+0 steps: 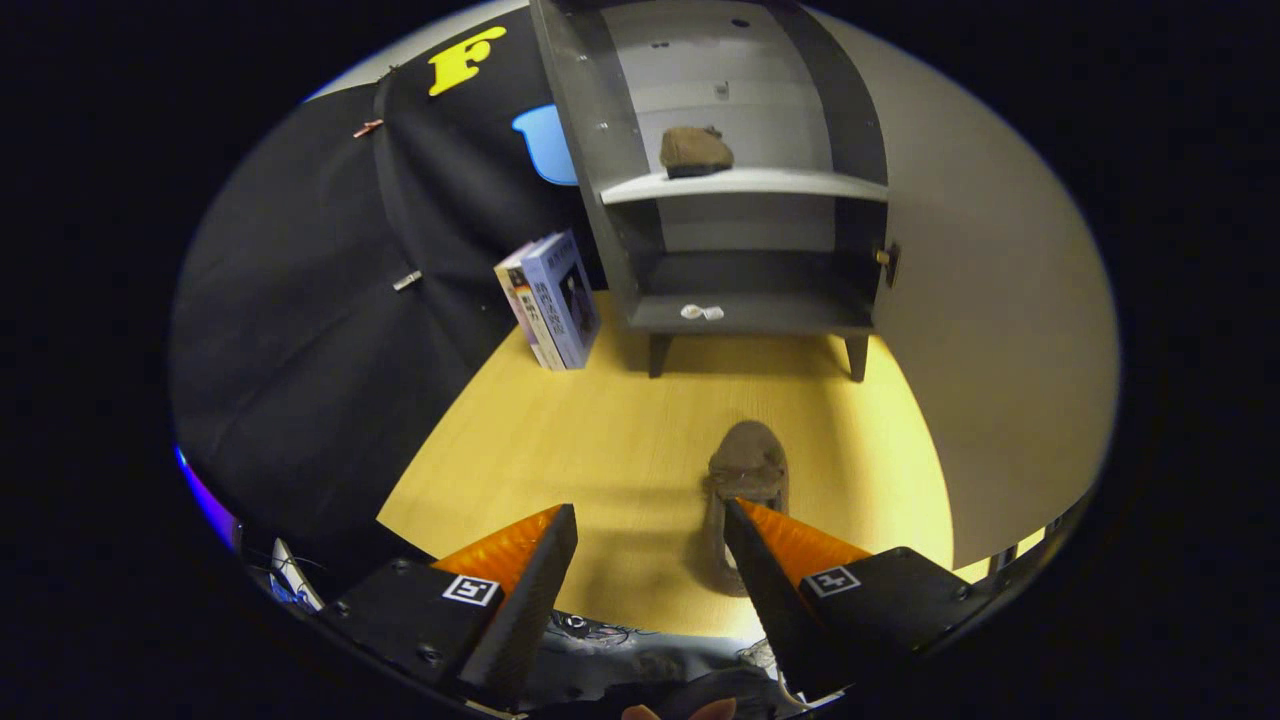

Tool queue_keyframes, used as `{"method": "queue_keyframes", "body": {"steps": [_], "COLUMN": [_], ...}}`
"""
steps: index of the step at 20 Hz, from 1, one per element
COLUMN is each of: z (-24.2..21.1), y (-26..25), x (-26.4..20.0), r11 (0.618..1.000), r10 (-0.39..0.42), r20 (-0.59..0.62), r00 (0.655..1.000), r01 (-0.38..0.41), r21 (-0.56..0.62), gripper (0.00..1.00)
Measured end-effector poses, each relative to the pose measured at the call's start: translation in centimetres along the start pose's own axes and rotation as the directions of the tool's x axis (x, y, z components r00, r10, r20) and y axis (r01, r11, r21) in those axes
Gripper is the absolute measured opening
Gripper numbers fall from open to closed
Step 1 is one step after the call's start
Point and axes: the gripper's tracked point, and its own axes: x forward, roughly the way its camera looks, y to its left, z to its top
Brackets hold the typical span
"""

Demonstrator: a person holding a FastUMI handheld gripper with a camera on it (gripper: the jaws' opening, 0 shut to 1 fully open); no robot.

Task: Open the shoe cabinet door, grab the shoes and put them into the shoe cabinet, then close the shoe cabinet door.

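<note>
Gripper view: the gripper has its jaws spread wide and grasps nothing. A brown shoe lies on the yellow wooden floor with its toe toward the cabinet; the right finger covers the heel end, and whether it touches the shoe cannot be told. The left finger hangs over bare floor, well apart from the shoe.

Beyond the fingers, at the far edge of the floor, stands the grey cabinet on short legs, its door swung open to the right with a small knob on its edge. A second brown shoe sits on the upper shelf. Two small white things lie on the bottom shelf's front edge. Upright books lean just left of the cabinet, against the black cloth wall.
</note>
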Motion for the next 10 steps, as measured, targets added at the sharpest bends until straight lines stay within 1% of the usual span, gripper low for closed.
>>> {"method": "queue_keyframes", "body": {"steps": [4, 10], "z": [-2.8, -5.7], "y": [-1.4, -3.1], "x": [4.1, 8.5], "r11": [0.999, 0.996], "r10": [-0.034, -0.069], "r20": [-0.059, -0.117], "r00": [0.998, 0.991], "r01": [0.035, 0.075], "r21": [0.017, 0.041], "gripper": [0.94, 0.94]}}
